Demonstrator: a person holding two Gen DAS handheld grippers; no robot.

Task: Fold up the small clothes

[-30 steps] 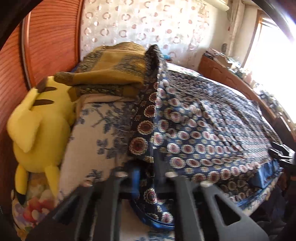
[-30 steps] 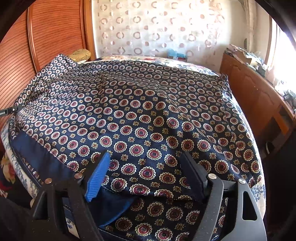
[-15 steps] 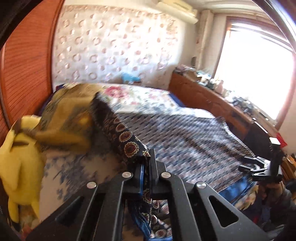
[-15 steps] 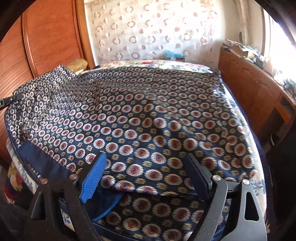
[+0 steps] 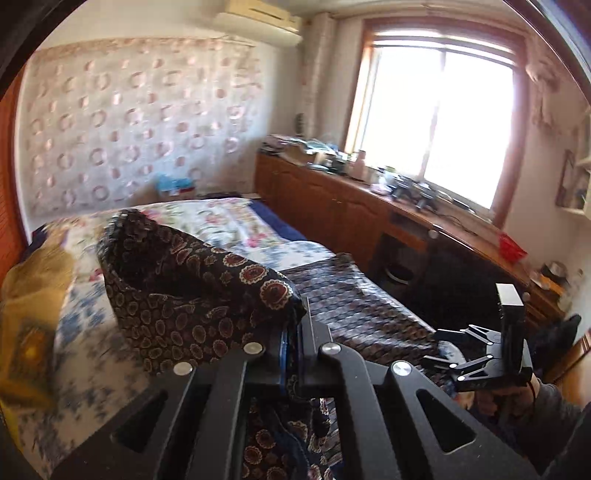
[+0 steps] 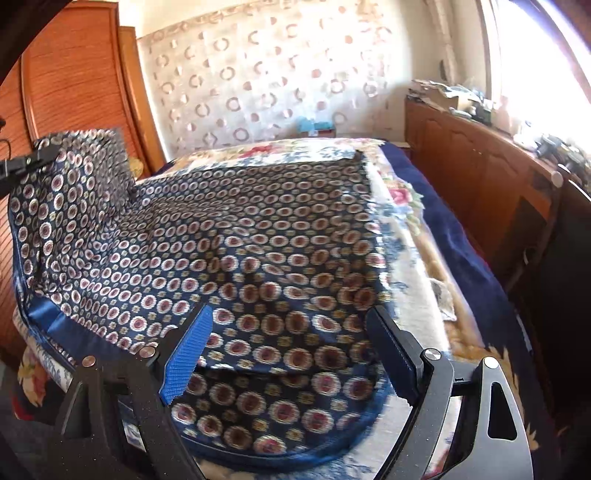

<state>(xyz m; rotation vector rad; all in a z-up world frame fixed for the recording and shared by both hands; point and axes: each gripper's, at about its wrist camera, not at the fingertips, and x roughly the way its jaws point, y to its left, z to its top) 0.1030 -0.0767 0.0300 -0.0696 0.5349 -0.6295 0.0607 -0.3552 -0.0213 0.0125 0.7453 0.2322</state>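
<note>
over the floral bedspread [image 6: 406,236], left gripper [image 5: 293,332] pinching the patterned garment [image 6: 229,236] edge aloft; right gripper [image 6: 291,347] gaping wide above its blue hem [image 6: 48,321].

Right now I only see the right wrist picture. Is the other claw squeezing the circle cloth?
Observer: Yes, the left gripper is shut on a corner of the patterned garment, lifting it off the bed.
Child: What's my claw doing from over there?
Observer: The right gripper hangs open at the garment's near edge, holding nothing.
Child: Anything else I can't see?
Observer: A window with an air conditioner beside it.
</note>
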